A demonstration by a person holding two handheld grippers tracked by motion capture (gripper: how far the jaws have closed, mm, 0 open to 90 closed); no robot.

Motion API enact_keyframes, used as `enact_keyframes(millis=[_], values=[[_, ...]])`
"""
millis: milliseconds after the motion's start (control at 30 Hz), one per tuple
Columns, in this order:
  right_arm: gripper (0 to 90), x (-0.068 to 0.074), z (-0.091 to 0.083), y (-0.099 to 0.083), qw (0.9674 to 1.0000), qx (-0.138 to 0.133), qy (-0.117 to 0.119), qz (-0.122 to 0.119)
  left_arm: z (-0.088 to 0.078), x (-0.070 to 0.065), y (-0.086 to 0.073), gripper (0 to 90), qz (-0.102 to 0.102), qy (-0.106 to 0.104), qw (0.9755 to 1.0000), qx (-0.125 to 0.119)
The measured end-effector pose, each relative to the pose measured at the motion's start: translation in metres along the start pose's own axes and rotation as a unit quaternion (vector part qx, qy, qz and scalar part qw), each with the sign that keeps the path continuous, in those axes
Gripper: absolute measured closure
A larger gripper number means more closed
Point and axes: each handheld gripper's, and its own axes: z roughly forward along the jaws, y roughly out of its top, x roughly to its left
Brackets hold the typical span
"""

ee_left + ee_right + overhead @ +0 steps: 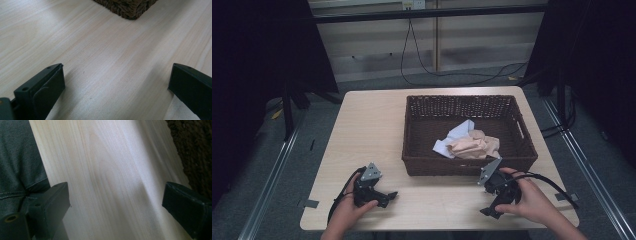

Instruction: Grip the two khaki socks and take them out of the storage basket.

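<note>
A pale wooden desk (367, 130) is carrying a dark wicker basket (412, 150) toward its far right. Crumpled cloths, one peach (474, 146) and one pale blue (456, 135), are lying inside, against the near wall. The left gripper (382, 196) and right gripper (494, 207) are resting near the desk's front edge, jaws standing wide apart, holding nothing.

Wicker basket (417, 145) with crumpled cloths (469, 142) on table (367, 125), left claw (387, 197) and right claw (491, 209) before it

Dim, soft-focus frames; dark surroundings
</note>
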Motion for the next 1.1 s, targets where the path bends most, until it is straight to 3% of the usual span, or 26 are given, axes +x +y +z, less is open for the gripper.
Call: enact_keyframes(millis=[433,467,600,1100], values=[[7.8,-0.005,-0.023,0.015,0.9995,0.028,0.008,-0.009,0.000,0.000,0.000,0.0,0.000,0.000,1.0000,0.000],[8.1,-0.005,-0.025,0.015,0.9995,0.028,0.016,0.002,0.000,0.000,0.000,0.0,0.000,0.000,1.0000,0.000],[8.9,-0.008,-0.033,0.019,0.9990,0.043,0.010,-0.006,0.000,0.000,0.000,0.0,0.000,-0.001,1.0000,0.000],[9.5,-0.017,-0.075,0.037,0.9993,0.028,0.023,0.002,0.000,0.000,0.000,0.0,0.000,0.000,1.0000,0.000]])
